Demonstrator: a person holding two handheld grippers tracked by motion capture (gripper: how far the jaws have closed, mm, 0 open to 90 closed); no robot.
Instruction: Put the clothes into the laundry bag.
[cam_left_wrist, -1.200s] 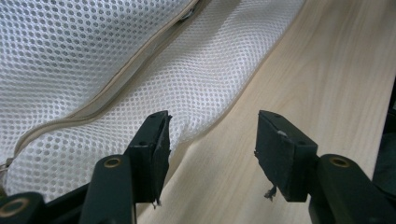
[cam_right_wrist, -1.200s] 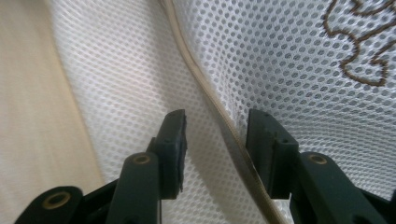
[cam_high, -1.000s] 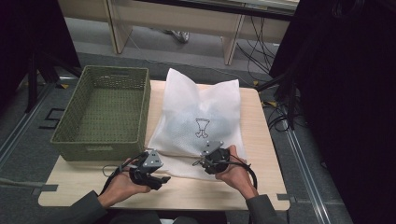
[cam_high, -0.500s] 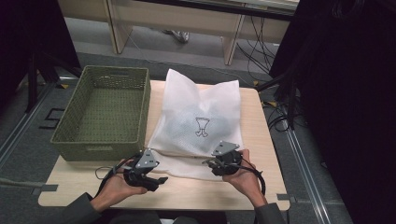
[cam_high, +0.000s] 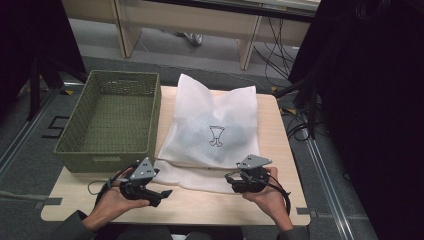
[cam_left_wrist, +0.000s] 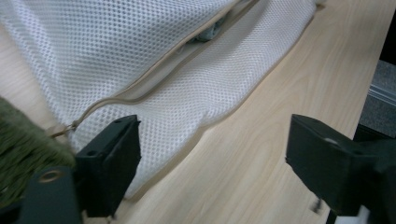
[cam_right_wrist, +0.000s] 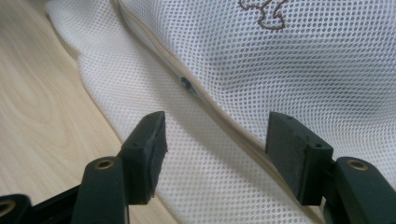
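A white mesh bag (cam_high: 215, 120) with a small drawn emblem (cam_high: 216, 136) lies flat on the wooden table (cam_high: 277, 135). Its beige zipper (cam_left_wrist: 154, 79) runs along the near edge, slightly parted, with the pull (cam_left_wrist: 60, 129) at the left end. My left gripper (cam_high: 162, 192) is at the bag's near left corner, and its jaws have just been opening. In the left gripper view the left gripper (cam_left_wrist: 215, 140) is open over bare wood and the bag's hem. My right gripper (cam_high: 230, 177) is at the near right. Its jaws have also just been opening; the right gripper (cam_right_wrist: 217, 135) is open over mesh (cam_right_wrist: 280, 60) and zipper (cam_right_wrist: 187, 86), pressing nothing.
A green woven basket (cam_high: 152, 115) stands empty along the table's left side, close to the bag and my left gripper. The table's near edge lies just under both hands. Cables and desk legs are on the floor beyond.
Both grippers have drawn apart and back toward the near edge, the left one leftward, the right one rightward. Their jaws have widened. The bag lies still.
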